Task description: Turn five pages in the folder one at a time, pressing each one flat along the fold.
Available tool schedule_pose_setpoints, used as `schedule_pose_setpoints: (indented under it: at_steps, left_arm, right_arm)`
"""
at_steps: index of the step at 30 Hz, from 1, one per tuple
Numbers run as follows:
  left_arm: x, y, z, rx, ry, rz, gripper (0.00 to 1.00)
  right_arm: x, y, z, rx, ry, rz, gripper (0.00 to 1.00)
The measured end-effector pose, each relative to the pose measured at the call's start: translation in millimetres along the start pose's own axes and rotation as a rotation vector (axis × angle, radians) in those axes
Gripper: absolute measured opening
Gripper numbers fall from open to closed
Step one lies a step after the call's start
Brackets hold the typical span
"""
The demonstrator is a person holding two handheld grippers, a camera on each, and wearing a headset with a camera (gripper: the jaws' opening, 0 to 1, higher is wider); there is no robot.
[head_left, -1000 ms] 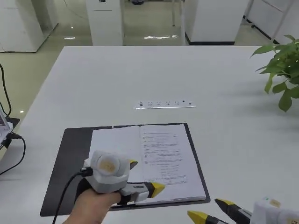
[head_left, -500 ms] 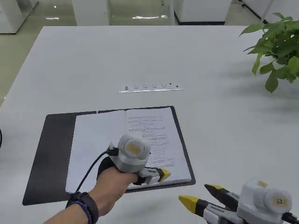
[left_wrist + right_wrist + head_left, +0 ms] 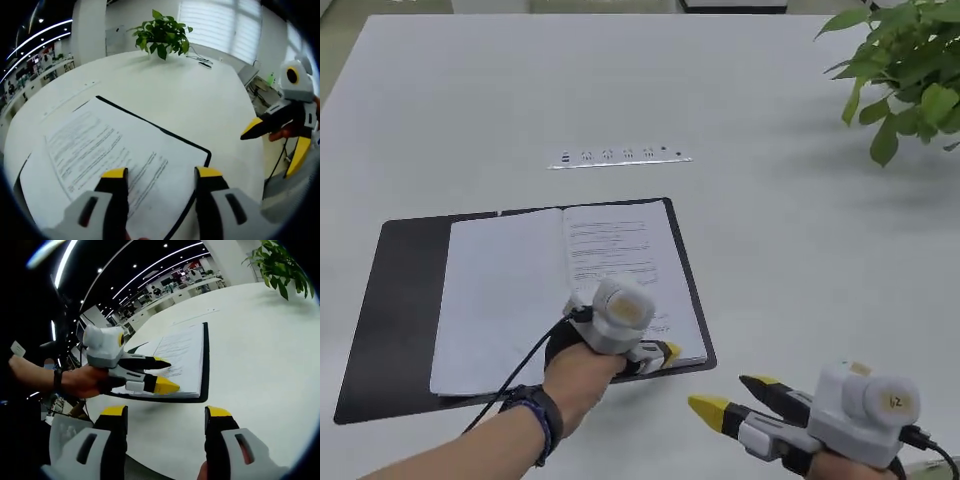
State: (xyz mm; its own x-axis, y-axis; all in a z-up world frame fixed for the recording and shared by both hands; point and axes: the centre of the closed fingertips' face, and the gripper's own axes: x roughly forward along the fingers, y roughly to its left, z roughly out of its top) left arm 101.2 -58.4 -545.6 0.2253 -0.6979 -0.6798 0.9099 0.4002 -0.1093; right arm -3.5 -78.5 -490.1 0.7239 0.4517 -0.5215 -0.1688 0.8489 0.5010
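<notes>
right gripper (image 3: 728, 395): nearest, at 5 o'clock from the folder (image 3: 395, 300); jaws spread over the bare table (image 3: 800, 250), nothing between them.
left gripper (image 3: 663, 352): jaws spread, tips over the near right corner of the printed page (image 3: 615, 250); contact cannot be told.
folder: black, lying open and flat on the table.
inside folder: blank sheet (image 3: 500, 290) left of the fold, printed page right of it.
power strip (image 3: 620, 157): at 12 o'clock beyond the folder, apart from it.
plant (image 3: 905, 70): farthest, at 2 o'clock.

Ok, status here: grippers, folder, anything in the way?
Left gripper open at printed page lower corner. Right gripper open, empty, right of folder. It lies open on table. Nothing blocking the pages.
</notes>
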Motion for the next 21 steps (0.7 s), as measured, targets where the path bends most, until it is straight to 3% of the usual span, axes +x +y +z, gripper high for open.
schedule_pose_setpoints:
  at_steps: [2, 6, 14, 21]
  left_arm:
    - [3.4, -0.1, -0.1, -0.003, -0.001, 0.012, 0.55]
    - [6.1, 2.8, -2.9, 0.122, -0.014, 0.052, 0.54]
    - [4.7, 5.9, -2.5, 0.097, -0.048, 0.041, 0.52]
    - [3.2, 14.7, -1.0, 0.087, -0.043, 0.044, 0.4]
  right_arm:
    - [0.6, -3.9, 3.4, 0.005, -0.003, -0.002, 0.61]
    - [2.1, -9.7, 11.0, 0.004, -0.012, -0.006, 0.6]
    - [16.8, -17.1, 24.3, 0.022, -0.038, -0.002, 0.58]
    - [40.9, -24.5, 43.2, 0.004, -0.048, 0.005, 0.55]
